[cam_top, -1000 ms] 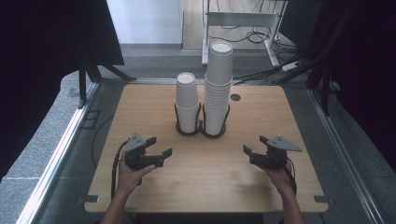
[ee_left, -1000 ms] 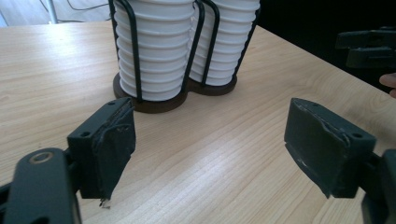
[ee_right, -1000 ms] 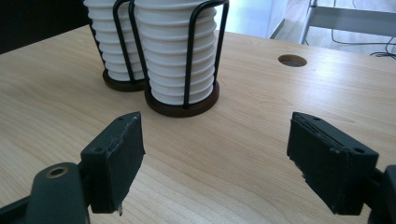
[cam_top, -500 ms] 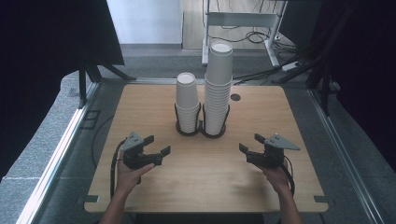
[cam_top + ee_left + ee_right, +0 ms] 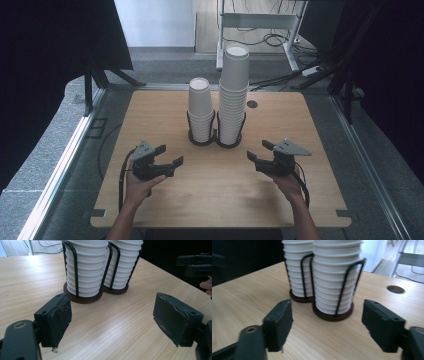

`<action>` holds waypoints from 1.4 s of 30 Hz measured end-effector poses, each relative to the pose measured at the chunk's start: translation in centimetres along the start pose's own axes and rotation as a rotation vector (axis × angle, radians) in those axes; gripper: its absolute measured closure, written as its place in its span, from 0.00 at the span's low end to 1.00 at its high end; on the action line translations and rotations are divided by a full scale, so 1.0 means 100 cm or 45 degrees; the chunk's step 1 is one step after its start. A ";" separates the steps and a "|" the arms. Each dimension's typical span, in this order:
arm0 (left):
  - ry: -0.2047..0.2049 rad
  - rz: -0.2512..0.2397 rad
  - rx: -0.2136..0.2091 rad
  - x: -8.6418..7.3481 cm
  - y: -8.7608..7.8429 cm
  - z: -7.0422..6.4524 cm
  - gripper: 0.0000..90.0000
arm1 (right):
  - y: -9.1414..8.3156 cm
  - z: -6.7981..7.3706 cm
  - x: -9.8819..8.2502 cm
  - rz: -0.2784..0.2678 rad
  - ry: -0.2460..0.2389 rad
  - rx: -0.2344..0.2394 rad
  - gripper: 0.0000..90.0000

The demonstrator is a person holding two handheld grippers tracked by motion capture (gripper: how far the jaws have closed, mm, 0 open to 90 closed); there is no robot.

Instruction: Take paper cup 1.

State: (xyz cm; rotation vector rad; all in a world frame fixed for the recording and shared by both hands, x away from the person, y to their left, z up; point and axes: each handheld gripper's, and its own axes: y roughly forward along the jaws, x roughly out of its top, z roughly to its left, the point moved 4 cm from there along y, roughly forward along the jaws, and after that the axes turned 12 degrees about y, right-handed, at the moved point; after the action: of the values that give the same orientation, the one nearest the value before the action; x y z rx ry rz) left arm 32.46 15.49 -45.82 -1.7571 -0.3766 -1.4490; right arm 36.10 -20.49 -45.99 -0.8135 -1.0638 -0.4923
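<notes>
Both my claws hover wide apart and empty, left claw (image 5: 169,155) and right claw (image 5: 259,151), aimed toward the cup stacks (image 5: 220,107) upright in wire racks on the bench (image 5: 215,192).

A light wooden bench (image 5: 220,185) stood on grey carpet (image 5: 50,165). A small round hole (image 5: 252,104) was cut through its top near the far edge, towards the right. Beyond the bench's far edge a pale metal frame (image 5: 255,22) stood on the floor, with dark cables (image 5: 272,37) lying loose under it. Black curtains (image 5: 45,45) hung to the left of the bench, and more hung to its right (image 5: 390,65).
</notes>
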 end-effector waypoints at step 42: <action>0.034 -0.053 -0.019 0.045 0.030 0.014 0.18 | 0.081 0.047 0.024 0.010 0.028 0.268 0.67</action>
State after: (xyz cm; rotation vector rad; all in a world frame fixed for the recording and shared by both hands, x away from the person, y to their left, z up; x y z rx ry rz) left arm 36.75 13.53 -42.83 -1.7495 -0.3911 -1.5068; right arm 40.08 -11.72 -45.46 -0.6249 -1.0713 -0.3746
